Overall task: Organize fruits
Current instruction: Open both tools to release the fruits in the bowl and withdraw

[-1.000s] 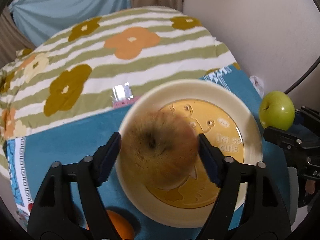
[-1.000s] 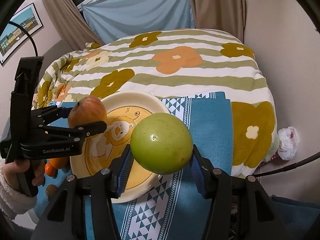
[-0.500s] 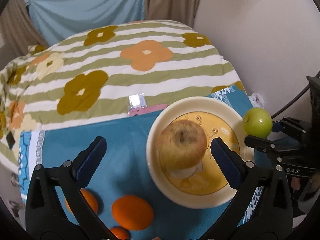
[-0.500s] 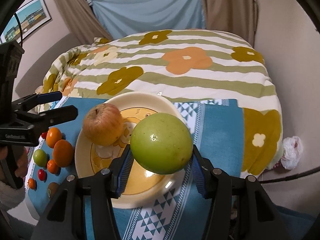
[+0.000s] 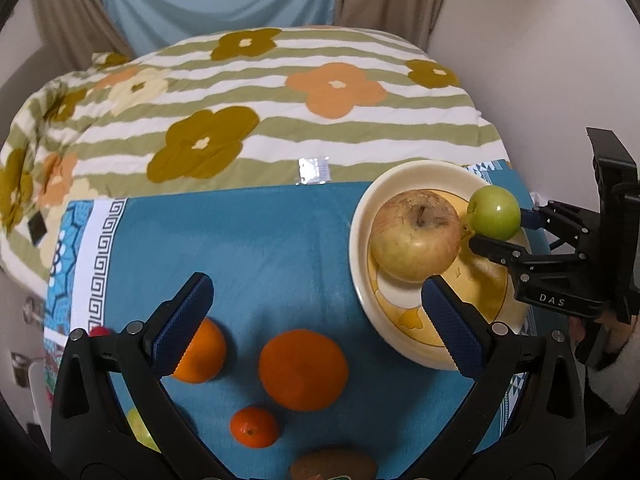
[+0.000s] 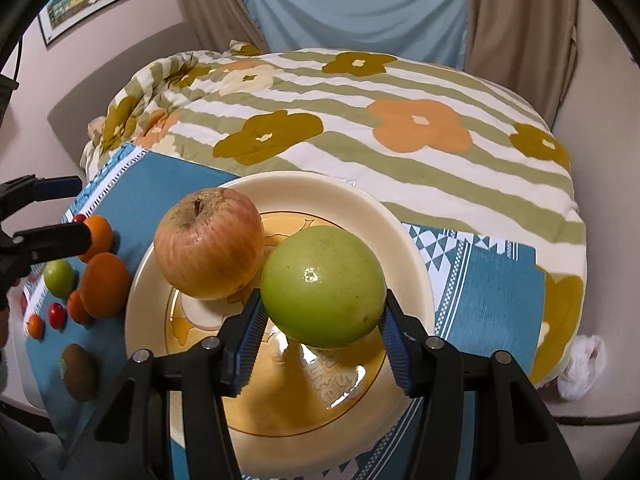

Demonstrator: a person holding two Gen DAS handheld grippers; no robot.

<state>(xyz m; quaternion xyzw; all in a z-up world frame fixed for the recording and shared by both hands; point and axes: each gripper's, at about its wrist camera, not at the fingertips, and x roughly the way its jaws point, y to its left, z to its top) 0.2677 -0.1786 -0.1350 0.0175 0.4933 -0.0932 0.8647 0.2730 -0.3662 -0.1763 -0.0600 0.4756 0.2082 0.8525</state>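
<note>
Green apple (image 6: 323, 286) clamped in right gripper (image 6: 320, 336), above the plate (image 6: 404, 248). Left gripper (image 5: 316, 320) just opened wide, empty; red apple (image 5: 416, 234) on plate.

A large russet-red apple (image 6: 209, 243) sits on the cream round plate (image 6: 404, 248); left of it, loose oranges (image 5: 303, 369) lie on the teal patterned cloth (image 5: 256, 240)

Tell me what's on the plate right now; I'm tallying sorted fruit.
One reddish-yellow apple rests on the plate. The green apple, held in the right gripper, hovers above it. The plate's printed picture is partly covered.
</note>
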